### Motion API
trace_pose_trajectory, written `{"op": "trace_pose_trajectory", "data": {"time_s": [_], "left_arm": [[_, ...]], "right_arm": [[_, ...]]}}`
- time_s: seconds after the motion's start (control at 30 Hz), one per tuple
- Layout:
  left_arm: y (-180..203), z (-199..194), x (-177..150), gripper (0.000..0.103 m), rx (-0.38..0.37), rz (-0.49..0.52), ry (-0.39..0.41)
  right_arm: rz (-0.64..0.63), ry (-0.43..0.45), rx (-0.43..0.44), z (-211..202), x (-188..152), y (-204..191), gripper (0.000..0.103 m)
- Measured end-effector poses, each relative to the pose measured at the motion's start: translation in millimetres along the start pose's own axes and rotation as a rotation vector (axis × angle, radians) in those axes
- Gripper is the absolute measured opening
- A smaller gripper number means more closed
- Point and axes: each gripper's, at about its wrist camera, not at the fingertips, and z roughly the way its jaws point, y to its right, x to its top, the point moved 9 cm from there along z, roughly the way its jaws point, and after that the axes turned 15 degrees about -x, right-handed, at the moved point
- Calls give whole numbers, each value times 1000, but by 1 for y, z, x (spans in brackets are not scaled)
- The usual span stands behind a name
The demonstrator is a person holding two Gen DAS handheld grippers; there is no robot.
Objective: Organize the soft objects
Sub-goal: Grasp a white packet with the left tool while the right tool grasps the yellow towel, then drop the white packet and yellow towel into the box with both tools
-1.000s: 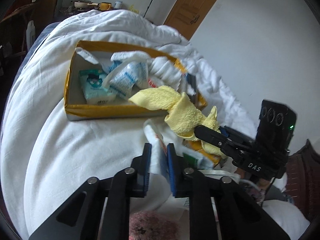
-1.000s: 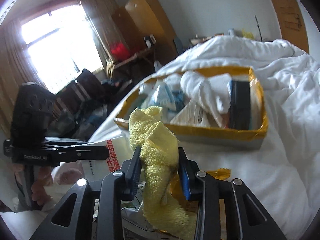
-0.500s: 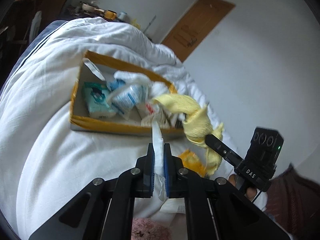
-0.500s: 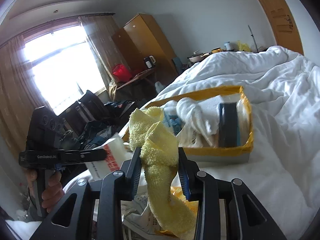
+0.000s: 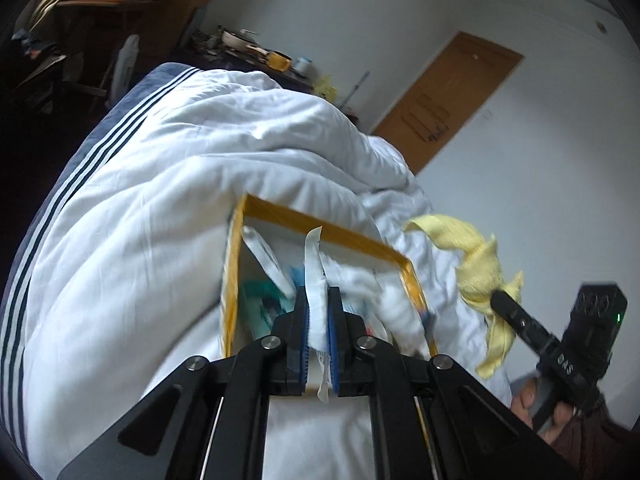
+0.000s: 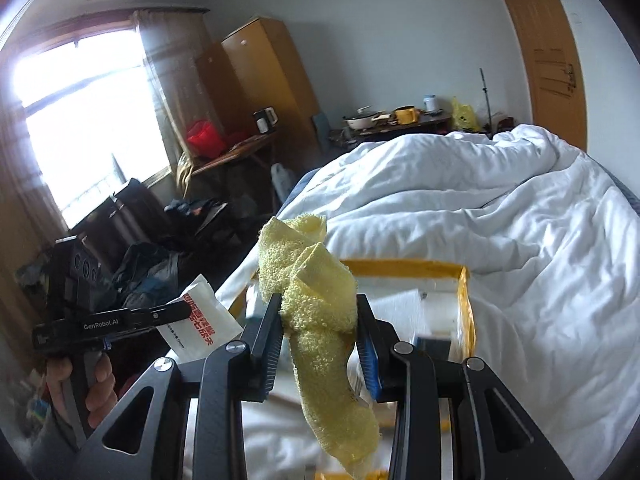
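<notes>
My left gripper [image 5: 318, 304] is shut on a white tissue pack [image 5: 314, 280] with red print, held above the yellow-edged cardboard box [image 5: 320, 228]. In the right wrist view the same pack [image 6: 200, 320] shows in the left gripper [image 6: 176, 314]. My right gripper [image 6: 318, 312] is shut on a yellow towel [image 6: 312, 288], which hangs below the fingers, above the box [image 6: 466, 300]. In the left wrist view the towel [image 5: 478, 264] hangs from the right gripper [image 5: 502, 300], right of the box. The box holds white cloths and packets.
The box lies on a bed with a rumpled white duvet [image 5: 160, 208]. A cluttered table [image 6: 384, 120], a wardrobe [image 6: 264, 76] and dark bags [image 6: 160, 240] stand beyond the bed. A wooden door [image 5: 444, 96] is at the far right.
My left gripper closed on the tissue pack and lifted it over the box. My right gripper rose with the yellow towel and moved toward the box.
</notes>
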Motion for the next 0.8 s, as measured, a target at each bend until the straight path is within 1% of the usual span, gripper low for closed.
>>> {"op": "trace_pose_trajectory", "data": {"time_s": [0.07, 0.17, 0.27, 0.37, 0.5, 0.53, 0.6, 0.63, 0.67, 0.7, 0.77, 0.8], "left_arm": [[-9, 7, 3, 7, 10, -16, 7], [-16, 18, 2, 7, -3, -29, 8], [-20, 26, -3, 7, -30, -53, 1], [-25, 34, -7, 7, -6, -46, -15], [-38, 40, -14, 7, 21, -70, -37], [-41, 41, -16, 8, 31, -72, -42], [-47, 46, -20, 9, 52, -79, -55], [-50, 47, -22, 10, 70, -86, -58], [-52, 48, -23, 12, 82, -91, -55], [-51, 48, -23, 15, 73, -91, -59], [-47, 44, -22, 28, 59, -90, -53], [-42, 39, -21, 45, 57, -84, -46]], "right_arm": [[2, 15, -30, 12, 4, 4, 36], [0, 28, -105, 29, 9, 18, 36], [-7, -1, -140, 49, 5, 29, 36], [-15, -49, -138, 67, -4, 30, 36], [-57, -87, -178, 83, -18, 26, 37], [-73, -90, -192, 86, -20, 23, 39], [-93, -80, -226, 89, -21, 22, 39], [-100, -77, -237, 90, -21, 22, 45], [-97, -83, -228, 92, -22, 22, 54], [-93, -89, -216, 93, -22, 21, 59], [-73, -85, -194, 89, -19, 23, 68], [-61, -68, -183, 83, -15, 24, 70]]}}
